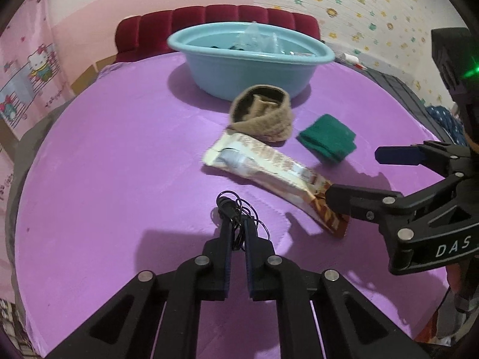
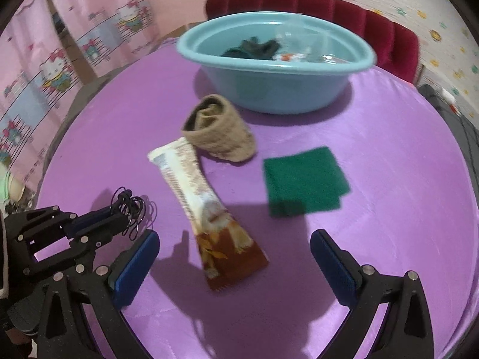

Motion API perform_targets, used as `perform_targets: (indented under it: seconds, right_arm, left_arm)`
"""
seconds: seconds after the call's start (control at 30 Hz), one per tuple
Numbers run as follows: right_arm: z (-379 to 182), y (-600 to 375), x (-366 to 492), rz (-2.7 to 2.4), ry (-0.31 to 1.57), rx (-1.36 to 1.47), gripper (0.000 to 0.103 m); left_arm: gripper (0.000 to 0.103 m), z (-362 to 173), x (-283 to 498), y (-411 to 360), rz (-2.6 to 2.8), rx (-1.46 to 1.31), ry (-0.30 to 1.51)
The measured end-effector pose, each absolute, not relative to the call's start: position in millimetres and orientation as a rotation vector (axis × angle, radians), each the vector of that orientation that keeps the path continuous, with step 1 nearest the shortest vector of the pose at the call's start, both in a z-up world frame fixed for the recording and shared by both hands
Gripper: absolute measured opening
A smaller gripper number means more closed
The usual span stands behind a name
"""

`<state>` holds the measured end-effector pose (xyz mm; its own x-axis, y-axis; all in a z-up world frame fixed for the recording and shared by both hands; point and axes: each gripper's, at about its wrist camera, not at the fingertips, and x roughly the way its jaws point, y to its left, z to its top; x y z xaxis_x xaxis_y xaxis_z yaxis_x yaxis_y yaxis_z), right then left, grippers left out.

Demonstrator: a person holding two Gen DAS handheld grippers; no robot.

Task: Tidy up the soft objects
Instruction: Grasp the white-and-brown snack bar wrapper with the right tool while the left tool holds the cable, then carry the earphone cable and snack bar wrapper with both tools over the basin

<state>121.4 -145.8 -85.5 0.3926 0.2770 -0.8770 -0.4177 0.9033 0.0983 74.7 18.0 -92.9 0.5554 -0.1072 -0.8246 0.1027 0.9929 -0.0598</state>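
My left gripper (image 1: 236, 227) is shut on a bundle of thin black hair ties (image 1: 230, 209), held just above the purple table; it also shows in the right wrist view (image 2: 119, 218) with the ties (image 2: 131, 206). My right gripper (image 2: 235, 257) is open, its jaws on either side of the brown end of a long snack wrapper (image 2: 206, 209); it shows in the left wrist view (image 1: 353, 176) beside the wrapper (image 1: 269, 167). A rolled tan sock (image 2: 218, 128) and a folded green cloth (image 2: 305, 179) lie behind.
A light blue basin (image 2: 269, 83) at the back of the purple table (image 2: 389, 149) holds dark cloth and clear plastic. A red padded chair back (image 2: 329, 9) stands behind it. Pink curtains hang at the left.
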Motion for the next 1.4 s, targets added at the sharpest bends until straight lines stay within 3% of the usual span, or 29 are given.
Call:
perform_targets:
  seconds: [0.1, 0.3, 0.37, 0.4, 0.43, 0.53, 0.73, 1.4]
  right_arm:
    - [-89, -134, 127, 0.494, 1.091, -0.175, 0.100]
    - [-108, -115, 138, 0.529, 1.139, -0.259, 0.081]
    - [-116, -110, 142, 0.528, 1.157, -0.278, 0.066]
    - [-118, -108, 143, 0.526, 1.165, -0.283, 0.047]
    - [-120, -106, 143, 0.522, 1.164, -0.295, 0.040]
    - [-118, -105, 142, 0.538, 1.162, -0.283, 0.029]
    - [-112, -109, 140, 0.523, 1.171, -0.247, 0.024]
    - [-65, -122, 99, 0.450, 1.160, -0.134, 0.023]
  left_arm:
    - [0.008, -90, 72, 24, -0.102, -0.013, 0.964]
    - [0.008, -88, 68, 38, -0.068, -0.075, 0.956]
    - [0.008, -88, 67, 39, -0.056, -0.073, 0.947]
    - [0.008, -88, 67, 40, -0.053, -0.074, 0.946]
    - [0.008, -88, 66, 40, -0.048, -0.076, 0.945]
    - [0.008, -87, 64, 43, -0.038, -0.090, 0.939]
    - [0.008, -85, 60, 45, -0.030, -0.099, 0.954]
    - [0.008, -58, 55, 32, -0.093, -0.060, 0.968]
